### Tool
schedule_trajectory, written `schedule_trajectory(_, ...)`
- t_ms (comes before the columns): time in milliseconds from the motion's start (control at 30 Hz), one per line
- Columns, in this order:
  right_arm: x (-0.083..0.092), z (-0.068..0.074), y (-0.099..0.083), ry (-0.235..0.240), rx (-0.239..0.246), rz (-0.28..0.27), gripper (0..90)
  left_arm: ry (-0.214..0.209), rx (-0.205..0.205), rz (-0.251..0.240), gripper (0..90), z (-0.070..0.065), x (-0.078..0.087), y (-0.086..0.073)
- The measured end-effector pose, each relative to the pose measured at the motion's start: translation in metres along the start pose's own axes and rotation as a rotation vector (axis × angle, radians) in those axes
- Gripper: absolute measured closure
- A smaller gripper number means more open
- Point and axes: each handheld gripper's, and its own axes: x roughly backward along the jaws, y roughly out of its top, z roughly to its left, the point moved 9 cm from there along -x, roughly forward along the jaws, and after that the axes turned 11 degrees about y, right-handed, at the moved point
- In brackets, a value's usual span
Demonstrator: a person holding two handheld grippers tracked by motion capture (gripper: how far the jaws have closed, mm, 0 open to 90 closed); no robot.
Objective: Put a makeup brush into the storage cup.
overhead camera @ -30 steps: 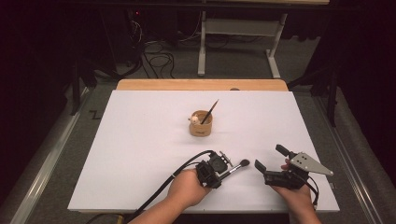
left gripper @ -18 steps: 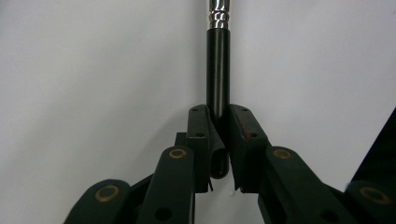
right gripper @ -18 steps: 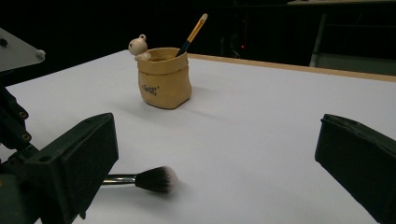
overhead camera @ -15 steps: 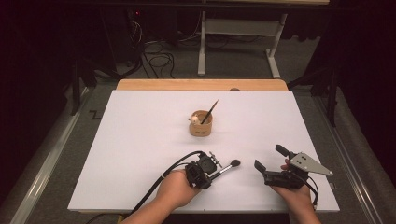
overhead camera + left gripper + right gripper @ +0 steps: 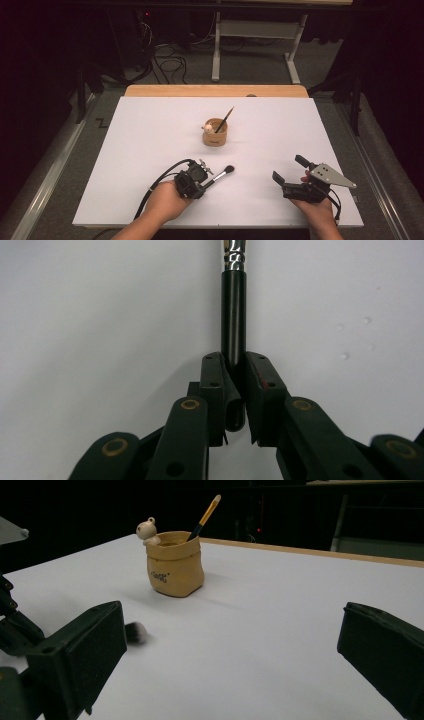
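Even overhead light falls on the white surface, which reads bright against very dark surroundings. Shadows are soft and short. The right hand-held gripper looks blurred close to its camera; the high view is grainy.

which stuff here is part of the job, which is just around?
In play: left gripper shut on makeup brush; tan holder cup with another brush standing in it; right gripper, open.
Just around: desk frame and cables on floor behind.
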Motion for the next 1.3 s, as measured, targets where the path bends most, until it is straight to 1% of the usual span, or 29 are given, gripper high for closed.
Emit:
schedule_trajectory(133, -0.001, 0.001, 0.000, 0.002, 0.001, 0.001, 0.3, 0.017, 0.036, -0.001, 79.5, 0.014, 0.003, -0.008)
schedule_trajectory(167, -0.001, 0.001, 0.000, 0.002, 0.001, 0.001, 0.3, 0.020, 0.055, -0.008, 79.5, 0.019, 0.005, -0.010)
schedule_trajectory(267, 0.000, 0.001, 0.000, 0.001, -0.001, -0.001, 0.3, 0.033, 0.088, -0.020, 79.5, 0.030, 0.010, -0.013)
schedule_trajectory(367, 0.000, 0.000, 0.000, -0.002, -0.001, 0.000, 0.3, 0.051, 0.120, -0.016, 79.5, 0.043, 0.013, -0.018)
schedule_trajectory(433, 0.000, 0.000, 0.000, 0.000, -0.001, 0.000, 0.3, 0.067, 0.154, -0.014, 79.5, 0.052, 0.013, -0.023)
schedule_trajectory(467, 0.000, 0.000, 0.000, 0.000, -0.001, -0.001, 0.3, 0.073, 0.160, -0.012, 79.5, 0.055, 0.013, -0.025)
schedule_trajectory(533, 0.000, 0.000, 0.000, -0.004, -0.002, 0.000, 0.3, 0.078, 0.197, -0.016, 79.5, 0.064, 0.014, -0.029)
schedule_trajectory(633, 0.000, 0.000, 0.000, -0.001, -0.001, 0.000, 0.3, 0.102, 0.249, -0.036, 79.5, 0.075, 0.014, -0.034)
schedule_trajectory(667, 0.000, 0.001, 0.000, 0.000, 0.000, 0.000, 0.3, 0.105, 0.260, -0.039, 79.5, 0.077, 0.014, -0.035)
schedule_trajectory(700, 0.000, 0.001, 0.000, 0.000, 0.000, 0.001, 0.3, 0.102, 0.283, -0.042, 79.5, 0.080, 0.013, -0.037)
schedule_trajectory(800, -0.001, 0.001, -0.001, -0.002, -0.001, 0.003, 0.3, 0.111, 0.321, -0.058, 79.5, 0.086, 0.011, -0.041)
schedule_trajectory(900, 0.000, 0.000, -0.001, -0.003, -0.001, 0.003, 0.3, 0.118, 0.346, -0.082, 79.4, 0.090, 0.011, -0.044)
schedule_trajectory(1067, -0.001, 0.001, -0.001, 0.001, -0.002, 0.003, 0.3, 0.116, 0.402, -0.139, 79.4, 0.096, 0.012, -0.047)
schedule_trajectory(1100, -0.001, 0.001, -0.001, -0.001, -0.002, 0.004, 0.3, 0.115, 0.422, -0.153, 79.5, 0.098, 0.012, -0.048)
schedule_trajectory(1167, -0.001, 0.001, -0.001, -0.004, -0.001, 0.003, 0.3, 0.121, 0.448, -0.177, 79.4, 0.101, 0.013, -0.050)
schedule_trajectory(1233, -0.001, 0.001, -0.001, -0.002, 0.000, 0.002, 0.3, 0.128, 0.458, -0.196, 79.4, 0.104, 0.013, -0.052)
schedule_trajectory(1300, -0.001, 0.002, -0.001, -0.002, 0.000, 0.003, 0.3, 0.155, 0.460, -0.225, 79.5, 0.106, 0.013, -0.054)
